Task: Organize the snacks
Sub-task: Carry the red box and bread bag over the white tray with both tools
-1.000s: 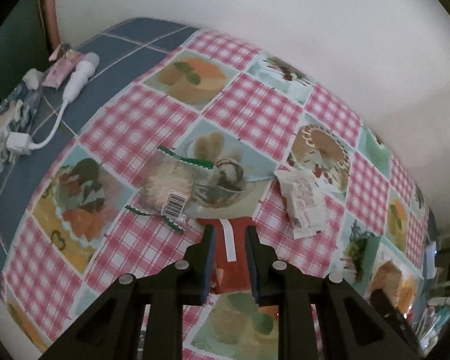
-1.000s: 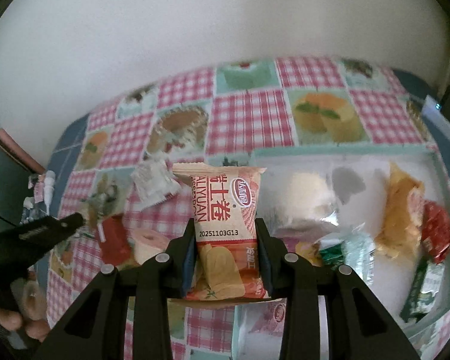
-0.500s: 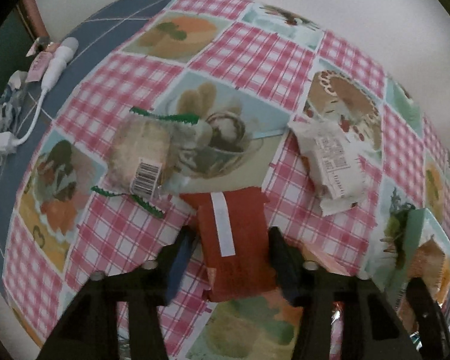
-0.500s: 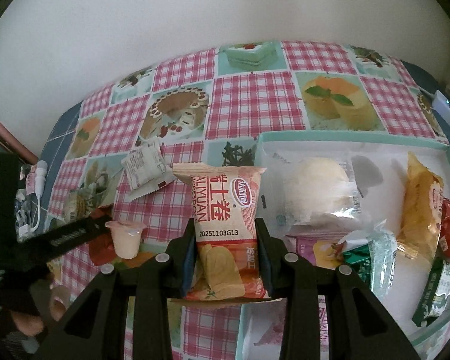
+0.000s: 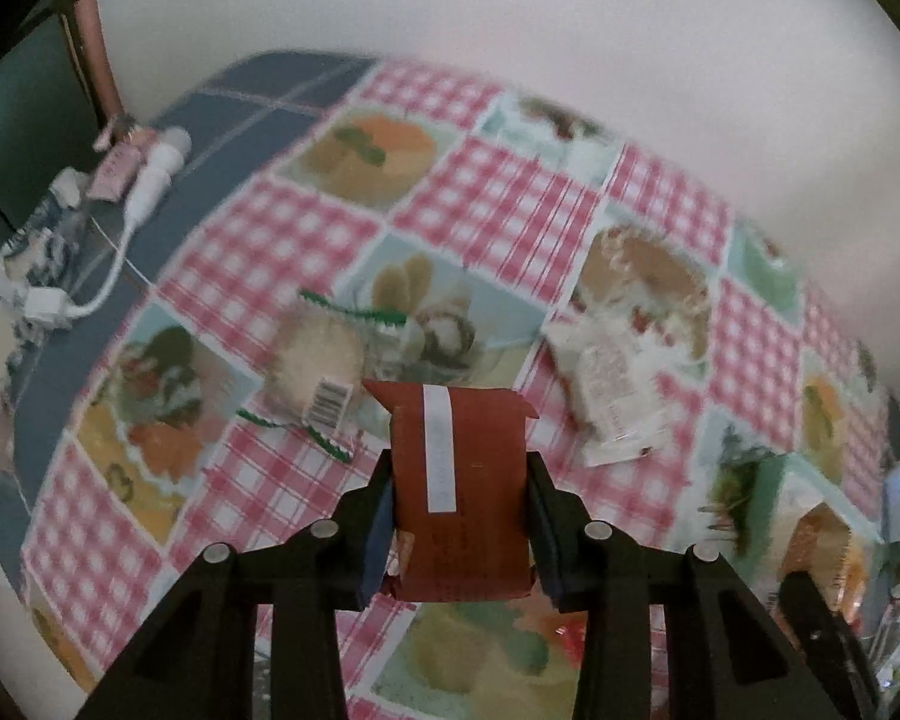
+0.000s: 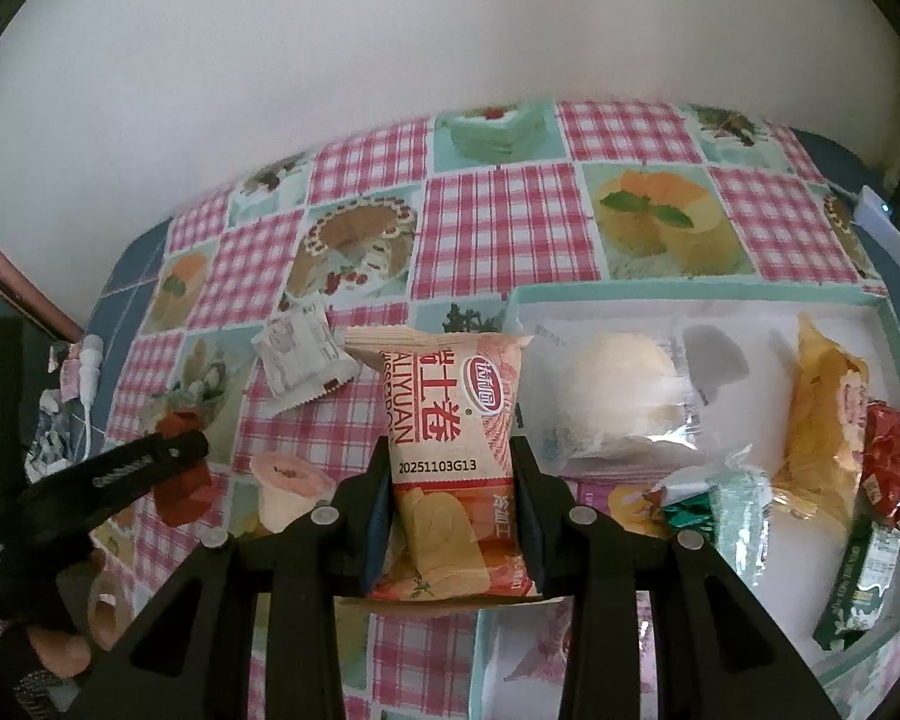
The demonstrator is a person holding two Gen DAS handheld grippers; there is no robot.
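My left gripper (image 5: 459, 468) is closing its jaws on a dark red snack packet (image 5: 480, 540) with a white strip; the pads press its sides just above the checked tablecloth. The right wrist view shows that same left gripper (image 6: 174, 456) and red packet (image 6: 183, 486) at the left. My right gripper (image 6: 450, 456) is shut on an orange-and-white egg roll packet (image 6: 450, 408), held upright beside the tray's left rim (image 6: 690, 294). A white packet (image 5: 612, 396), a clear green-edged pastry pack (image 5: 318, 366) and a pink jelly cup (image 6: 285, 480) lie loose on the cloth.
The tray holds a white bun pack (image 6: 618, 396), a yellow packet (image 6: 822, 420), a red one (image 6: 888, 462) and a green one (image 6: 858, 588). A white cable and plug (image 5: 150, 180) lie on the blue table edge at the left. A wall stands behind the table.
The left gripper opened around the red packet half a second ago, and now grips it and has raised it a little. The right gripper keeps its hold on the egg roll packet.
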